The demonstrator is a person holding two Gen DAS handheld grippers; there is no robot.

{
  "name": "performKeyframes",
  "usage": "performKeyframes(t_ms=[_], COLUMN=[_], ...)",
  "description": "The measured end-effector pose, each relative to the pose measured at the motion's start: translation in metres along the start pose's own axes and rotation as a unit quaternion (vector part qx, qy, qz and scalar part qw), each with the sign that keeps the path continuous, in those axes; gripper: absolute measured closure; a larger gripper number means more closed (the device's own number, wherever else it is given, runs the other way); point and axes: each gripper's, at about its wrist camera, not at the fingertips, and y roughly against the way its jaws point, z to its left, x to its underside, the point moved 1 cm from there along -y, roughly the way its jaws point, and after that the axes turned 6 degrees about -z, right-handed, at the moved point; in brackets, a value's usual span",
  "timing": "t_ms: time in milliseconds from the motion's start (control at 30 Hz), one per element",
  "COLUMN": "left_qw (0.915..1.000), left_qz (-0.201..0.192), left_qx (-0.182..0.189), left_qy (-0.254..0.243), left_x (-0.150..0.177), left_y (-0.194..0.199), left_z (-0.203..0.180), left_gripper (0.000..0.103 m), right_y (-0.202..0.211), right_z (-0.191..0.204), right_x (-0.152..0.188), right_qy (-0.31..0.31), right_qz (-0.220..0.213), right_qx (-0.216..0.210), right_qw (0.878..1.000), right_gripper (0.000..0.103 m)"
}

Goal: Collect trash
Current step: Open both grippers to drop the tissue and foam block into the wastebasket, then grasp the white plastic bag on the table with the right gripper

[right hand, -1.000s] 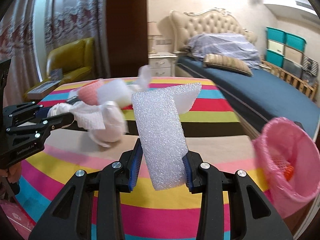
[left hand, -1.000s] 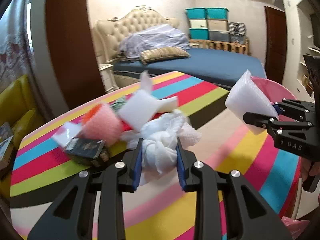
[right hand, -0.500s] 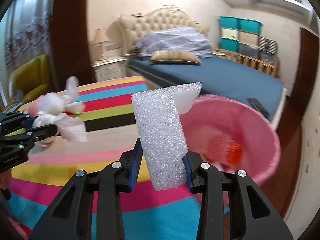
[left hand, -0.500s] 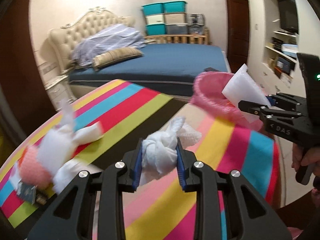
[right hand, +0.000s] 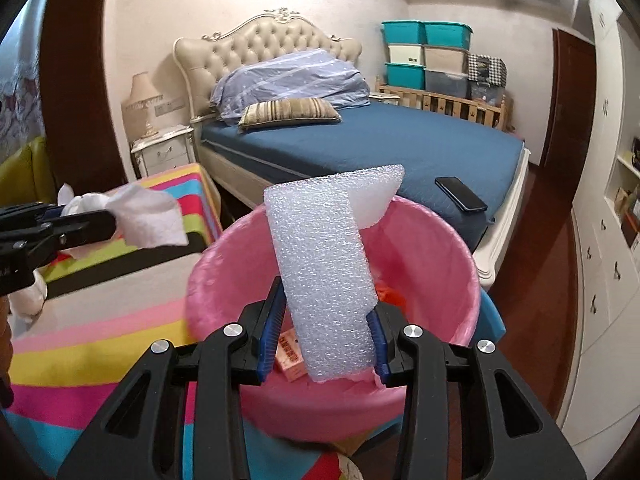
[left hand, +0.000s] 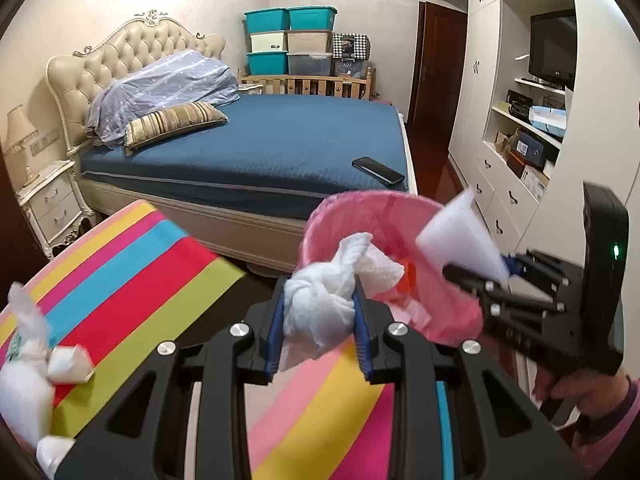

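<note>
At the far left of the left wrist view, white scraps [left hand: 28,364] of trash lie on the striped table [left hand: 132,280], not yet picked up. Right of them, the left gripper [left hand: 318,320] has its fingers clenched on a wad of tissue [left hand: 320,300], the knot pinched between the blue pads and a loose flap hanging forward; it sits near the table's edge, close to the pink bin [left hand: 448,316] but, judging from the right wrist view, beside the rim and not yet over the opening. Further right, the right gripper [right hand: 322,334] is grasping a foam strip [right hand: 320,264] by its lower end, held upright so the long piece points at the bin's mouth. It looks to be above the near part of the pink bin [right hand: 460,256], whose lining holds an orange scrap [right hand: 394,296] and a small pink box [right hand: 290,354]. The foam seems ready to drop once released. The opening is wide, with free room between the two grippers, so the tissue can probably follow without a clash; the bin stands just off the table edge, with the bed [right hand: 380,140] well beyond it.
</note>
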Motion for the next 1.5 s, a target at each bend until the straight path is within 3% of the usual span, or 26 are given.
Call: performKeyframes(t_ms=[33, 67, 267, 333, 367, 400, 667, 867, 1100, 1333, 1500], left_qw=[1.0000, 1.0000, 0.9998, 0.9994, 0.9993, 0.9994, 0.9991, 0.9951, 0.9875, 0.9727, 0.9510], left_qz=[-0.001, 0.000, 0.001, -0.001, -0.004, -0.013, -0.014, -0.014, -0.020, 0.001, 0.014], left_qx=[0.001, 0.003, 0.014, 0.024, 0.025, 0.017, -0.039, -0.098, -0.155, -0.230, -0.294], left_qy=[0.000, 0.000, 0.016, 0.025, 0.027, 0.027, 0.011, 0.007, -0.021, 0.035, 0.095], left_x=[-0.004, -0.010, -0.033, -0.038, -0.039, -0.040, -0.011, 0.031, 0.082, 0.138, 0.176], left_y=[-0.003, -0.012, -0.052, -0.061, -0.063, -0.065, -0.028, 0.038, 0.116, 0.189, 0.237], left_z=[-0.003, -0.006, -0.020, -0.025, -0.026, -0.028, -0.006, 0.023, 0.050, 0.113, 0.165], left_gripper=[0.074, 0.073, 0.069, 0.045, 0.021, 0.010, 0.005, 0.005, 0.005, 0.005, 0.005], right_y=[0.003, 0.006, 0.032, 0.041, 0.045, 0.046, 0.052, 0.049, 0.044, 0.037, 0.031], right_z=[-0.008, -0.013, -0.036, -0.042, -0.046, -0.049, -0.027, 0.010, 0.082, 0.161, 0.214], right_x=[0.000, 0.000, 0.007, 0.013, 0.017, 0.019, 0.021, 0.015, 0.014, 0.020, 0.023], right_qy=[-0.004, -0.007, -0.026, -0.039, -0.045, -0.048, -0.040, -0.024, 0.018, 0.052, 0.084], right_qz=[-0.005, -0.012, -0.032, -0.032, -0.031, -0.029, -0.021, -0.013, 0.003, 0.029, 0.050], right_qx=[0.004, 0.009, 0.018, 0.024, 0.026, 0.027, 0.012, -0.022, -0.077, -0.137, -0.173], right_qw=[1.000, 1.000, 0.999, 0.998, 0.998, 0.998, 0.999, 0.999, 0.997, 0.989, 0.980], right_gripper=[0.029, 0.023, 0.022, 0.022, 0.022, 0.022, 0.022, 0.022, 0.022, 0.022, 0.022])
